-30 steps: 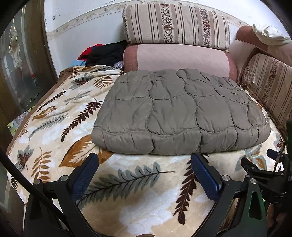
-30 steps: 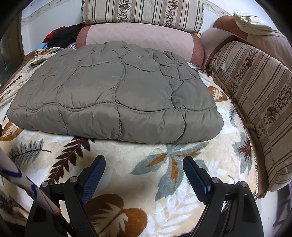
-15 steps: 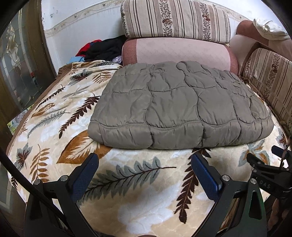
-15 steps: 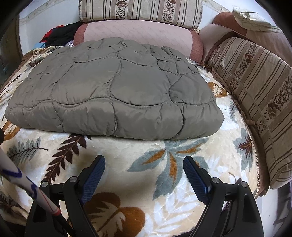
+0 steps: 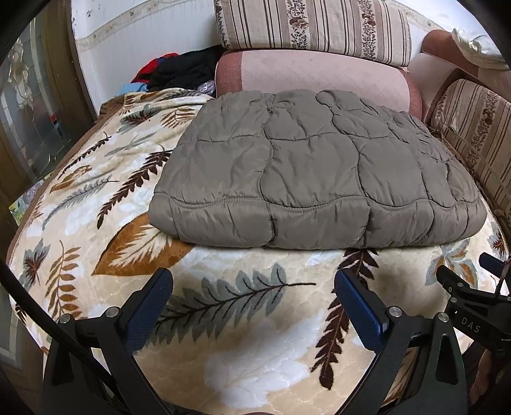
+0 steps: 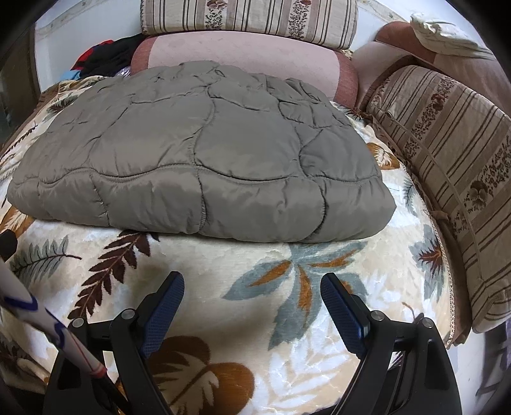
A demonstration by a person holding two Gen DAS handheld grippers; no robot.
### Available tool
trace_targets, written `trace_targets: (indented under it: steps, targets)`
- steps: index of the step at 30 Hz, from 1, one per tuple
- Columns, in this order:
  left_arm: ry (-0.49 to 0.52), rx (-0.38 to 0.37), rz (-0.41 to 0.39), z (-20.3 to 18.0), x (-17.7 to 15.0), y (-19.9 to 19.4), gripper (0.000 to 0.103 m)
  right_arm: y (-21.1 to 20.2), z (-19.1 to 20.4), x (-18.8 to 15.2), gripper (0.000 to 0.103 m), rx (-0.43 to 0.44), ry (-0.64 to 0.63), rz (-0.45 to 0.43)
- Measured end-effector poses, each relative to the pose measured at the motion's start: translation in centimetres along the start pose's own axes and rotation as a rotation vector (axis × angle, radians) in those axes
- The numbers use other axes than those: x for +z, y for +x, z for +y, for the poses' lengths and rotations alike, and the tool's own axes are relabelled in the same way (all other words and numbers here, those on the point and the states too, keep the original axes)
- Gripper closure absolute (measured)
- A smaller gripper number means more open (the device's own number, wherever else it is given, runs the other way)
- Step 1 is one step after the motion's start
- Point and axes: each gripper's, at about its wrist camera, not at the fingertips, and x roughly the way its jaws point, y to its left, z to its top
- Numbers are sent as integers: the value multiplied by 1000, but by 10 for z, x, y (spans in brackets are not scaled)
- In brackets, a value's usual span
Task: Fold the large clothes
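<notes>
A grey-olive quilted jacket [image 5: 316,172] lies folded into a thick rectangle on a leaf-patterned blanket [image 5: 242,316]; it also shows in the right wrist view [image 6: 198,153]. My left gripper [image 5: 252,281] is open and empty, hovering over the blanket just short of the jacket's near edge. My right gripper [image 6: 252,284] is open and empty, also over the blanket [image 6: 287,306] in front of the jacket's near right part. The right gripper's body [image 5: 472,293] shows at the right edge of the left wrist view.
Striped and pink cushions [image 5: 313,28] stand behind the jacket. A striped cushion [image 6: 447,159] lines the right side. A pile of dark and red clothes [image 5: 182,70] lies at the back left. A glass door [image 5: 28,121] is on the left.
Both grippers have moved forward toward the jacket, which now looks larger and closer. Both stay open. The jacket has not moved.
</notes>
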Motion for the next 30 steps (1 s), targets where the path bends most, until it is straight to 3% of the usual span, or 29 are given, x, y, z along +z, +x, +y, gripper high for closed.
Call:
trace_targets:
  steps: [30]
  targets:
    - [-28, -23, 49, 8, -1, 14, 2, 3, 6, 2, 13, 6, -15, -2]
